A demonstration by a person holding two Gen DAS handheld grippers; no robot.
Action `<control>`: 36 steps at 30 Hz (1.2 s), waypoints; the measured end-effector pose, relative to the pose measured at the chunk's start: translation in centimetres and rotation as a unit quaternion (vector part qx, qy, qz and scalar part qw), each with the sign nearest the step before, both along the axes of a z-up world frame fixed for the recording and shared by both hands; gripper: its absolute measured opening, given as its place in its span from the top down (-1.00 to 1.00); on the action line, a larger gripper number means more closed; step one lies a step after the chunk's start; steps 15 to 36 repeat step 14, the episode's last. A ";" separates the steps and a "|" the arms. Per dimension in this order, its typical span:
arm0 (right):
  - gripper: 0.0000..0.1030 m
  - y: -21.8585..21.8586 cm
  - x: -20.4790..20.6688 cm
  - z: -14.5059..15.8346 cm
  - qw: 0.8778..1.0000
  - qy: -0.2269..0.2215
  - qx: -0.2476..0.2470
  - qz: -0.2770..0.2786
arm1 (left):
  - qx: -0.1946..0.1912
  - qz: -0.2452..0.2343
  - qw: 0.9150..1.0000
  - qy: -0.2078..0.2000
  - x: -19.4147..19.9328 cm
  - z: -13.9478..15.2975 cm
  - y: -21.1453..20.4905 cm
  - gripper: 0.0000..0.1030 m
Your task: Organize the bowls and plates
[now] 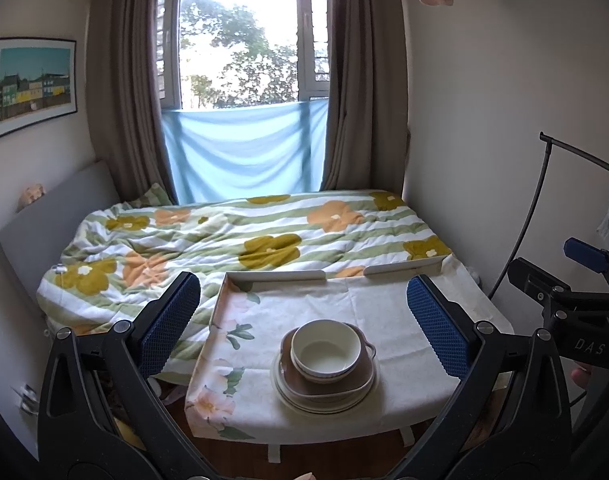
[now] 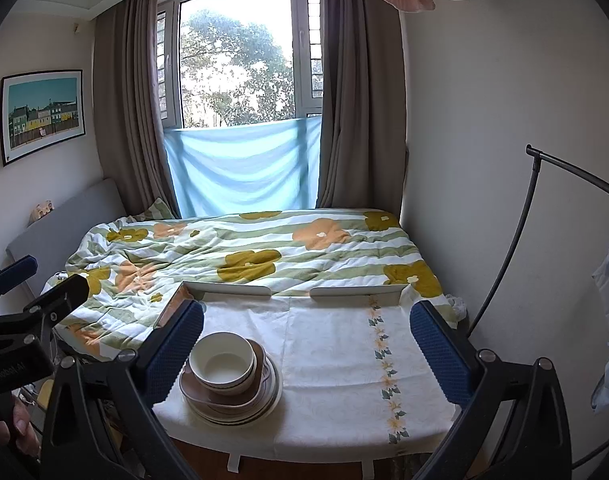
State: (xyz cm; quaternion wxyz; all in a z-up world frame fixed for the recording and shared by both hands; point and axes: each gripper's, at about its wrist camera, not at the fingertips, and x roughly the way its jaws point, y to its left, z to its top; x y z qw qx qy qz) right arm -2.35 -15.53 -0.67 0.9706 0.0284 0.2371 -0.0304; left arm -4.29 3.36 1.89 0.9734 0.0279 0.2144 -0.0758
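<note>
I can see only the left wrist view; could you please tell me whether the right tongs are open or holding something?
Observer: The right tongs are open and hold nothing.
Operator: Thank you. Where does the bowl show relative to them?
Observer: The white bowl, stacked on the brown dish and plates, shows close to their left finger, far from the right one.
Operator: And what is on the cloth's right side?
Observer: A stripe of printed flowers runs front to back there.

Home bedrm; bed point(image 1: 240, 240) w/ floral duvet, curtained window point(image 1: 240, 40).
</note>
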 end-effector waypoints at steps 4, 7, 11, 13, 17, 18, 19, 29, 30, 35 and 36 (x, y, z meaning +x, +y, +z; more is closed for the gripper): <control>-0.99 0.0 0.0 0.0 1.000 -0.001 0.000 0.001 | 0.002 0.013 1.000 -0.007 -0.1 0.0 0.1 -1.00; -0.99 0.0 0.0 0.0 1.000 -0.001 0.000 0.000 | 0.004 0.024 1.000 -0.013 -0.2 0.1 0.3 -1.00; -0.99 0.1 0.2 0.0 1.000 0.001 0.001 0.002 | 0.008 0.025 1.000 -0.016 -0.1 -0.1 0.4 -1.00; -0.99 0.1 0.5 0.0 1.000 0.002 0.002 0.003 | 0.011 0.026 0.999 -0.018 -0.1 -0.1 0.5 -1.00; -0.99 0.2 0.7 0.0 1.000 0.003 0.002 0.004 | 0.011 0.026 0.999 -0.019 -0.2 0.0 0.5 -1.00; -0.99 0.2 0.7 0.0 1.000 0.003 0.002 0.004 | 0.011 0.026 0.999 -0.019 -0.2 0.0 0.5 -1.00; -0.99 0.2 0.7 0.0 1.000 0.003 0.002 0.004 | 0.011 0.026 0.999 -0.019 -0.2 0.0 0.5 -1.00; -0.99 0.2 0.7 0.0 1.000 0.003 0.002 0.004 | 0.011 0.026 0.999 -0.019 -0.2 0.0 0.5 -1.00; -0.99 0.2 0.7 0.0 1.000 0.003 0.002 0.004 | 0.011 0.026 0.999 -0.019 -0.2 0.0 0.5 -1.00; -0.99 0.2 0.7 0.0 1.000 0.003 0.002 0.004 | 0.011 0.026 0.999 -0.019 -0.2 0.0 0.5 -1.00; -0.99 0.2 0.7 0.0 1.000 0.003 0.002 0.004 | 0.011 0.026 0.999 -0.019 -0.2 0.0 0.5 -1.00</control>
